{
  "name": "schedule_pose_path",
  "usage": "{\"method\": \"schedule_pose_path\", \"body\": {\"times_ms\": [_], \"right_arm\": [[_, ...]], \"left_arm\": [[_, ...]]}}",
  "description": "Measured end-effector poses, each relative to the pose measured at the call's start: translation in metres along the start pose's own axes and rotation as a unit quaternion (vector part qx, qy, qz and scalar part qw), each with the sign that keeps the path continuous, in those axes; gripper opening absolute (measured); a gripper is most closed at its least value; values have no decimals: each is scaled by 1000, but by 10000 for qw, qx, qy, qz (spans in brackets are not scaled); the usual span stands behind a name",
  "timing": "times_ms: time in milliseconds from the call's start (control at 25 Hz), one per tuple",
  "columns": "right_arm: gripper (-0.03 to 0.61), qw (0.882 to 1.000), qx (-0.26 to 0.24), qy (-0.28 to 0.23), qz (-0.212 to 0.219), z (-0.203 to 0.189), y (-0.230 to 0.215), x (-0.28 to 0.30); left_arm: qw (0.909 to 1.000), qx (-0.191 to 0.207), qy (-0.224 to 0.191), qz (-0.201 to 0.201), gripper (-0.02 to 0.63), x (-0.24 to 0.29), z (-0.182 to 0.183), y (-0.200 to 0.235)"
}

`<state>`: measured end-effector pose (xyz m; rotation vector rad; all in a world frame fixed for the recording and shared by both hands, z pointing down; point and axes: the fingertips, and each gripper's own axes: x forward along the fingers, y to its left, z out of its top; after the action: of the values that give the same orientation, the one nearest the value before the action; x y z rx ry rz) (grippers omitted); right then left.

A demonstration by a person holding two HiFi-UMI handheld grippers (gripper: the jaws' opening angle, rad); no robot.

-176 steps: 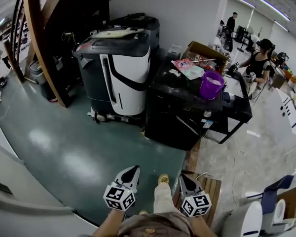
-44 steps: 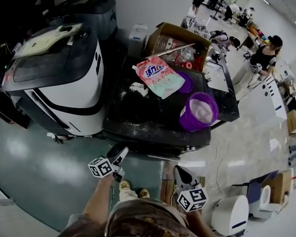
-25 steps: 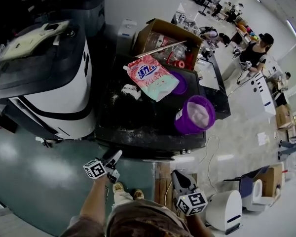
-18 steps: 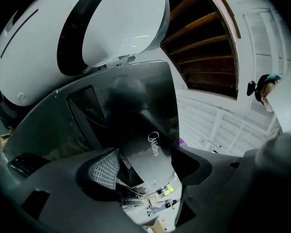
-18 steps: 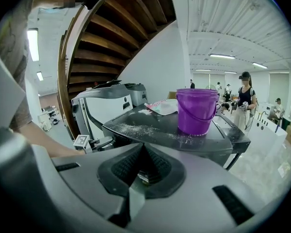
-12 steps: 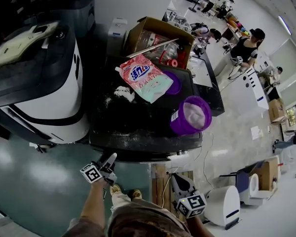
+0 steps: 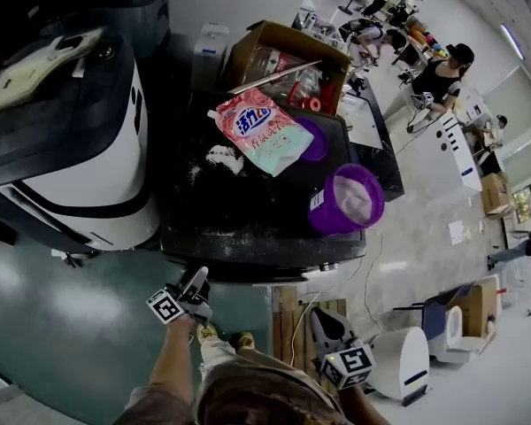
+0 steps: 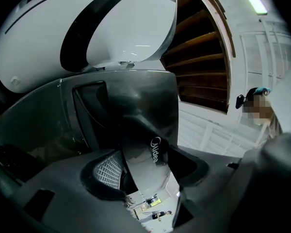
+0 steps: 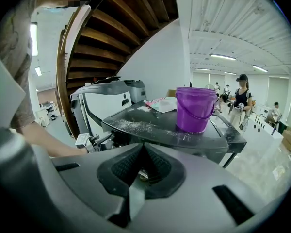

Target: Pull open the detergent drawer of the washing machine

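Observation:
The black washing machine (image 7: 248, 228) stands right before me, its top dusted with white powder. My left gripper (image 7: 195, 282) is up at the machine's upper front left corner. In the left gripper view a glossy dark panel with a Midea logo, the drawer front (image 8: 150, 144), stands between the jaws of that gripper (image 8: 145, 178). The jaws are closing around it, and I cannot see the pads pressing on it. My right gripper (image 7: 323, 326) hangs low at my right side, away from the machine. Its jaws (image 9: 138, 171) are shut with nothing in them.
On the machine's top lie a pink detergent bag (image 7: 261, 129) and a purple bucket (image 7: 347, 200), with an open cardboard box (image 7: 283, 60) behind them. A white and black machine (image 7: 80, 184) stands close on the left. A wooden pallet (image 7: 292, 312) lies at my feet.
I have walked up to the washing machine and my left gripper has risen to its front corner. Over the last second both grippers have hardly shifted.

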<state>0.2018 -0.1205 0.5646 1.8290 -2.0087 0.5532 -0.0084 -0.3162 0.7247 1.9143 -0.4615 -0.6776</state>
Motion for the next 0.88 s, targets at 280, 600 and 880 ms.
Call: {"method": "schedule_pose_path", "body": {"times_ms": [280, 600, 880], "right_arm": [[5, 9999, -98, 84, 0, -5, 3, -9], [5, 9997, -195, 139, 56, -9, 7, -17], [5, 9997, -182, 126, 113, -14, 13, -24]], "left_arm": [[9988, -230, -250, -340, 272, 0, 2, -7], [9985, -201, -359, -363, 262, -6, 0, -9], [9989, -179, -328, -268, 262, -23, -10, -12]]}}
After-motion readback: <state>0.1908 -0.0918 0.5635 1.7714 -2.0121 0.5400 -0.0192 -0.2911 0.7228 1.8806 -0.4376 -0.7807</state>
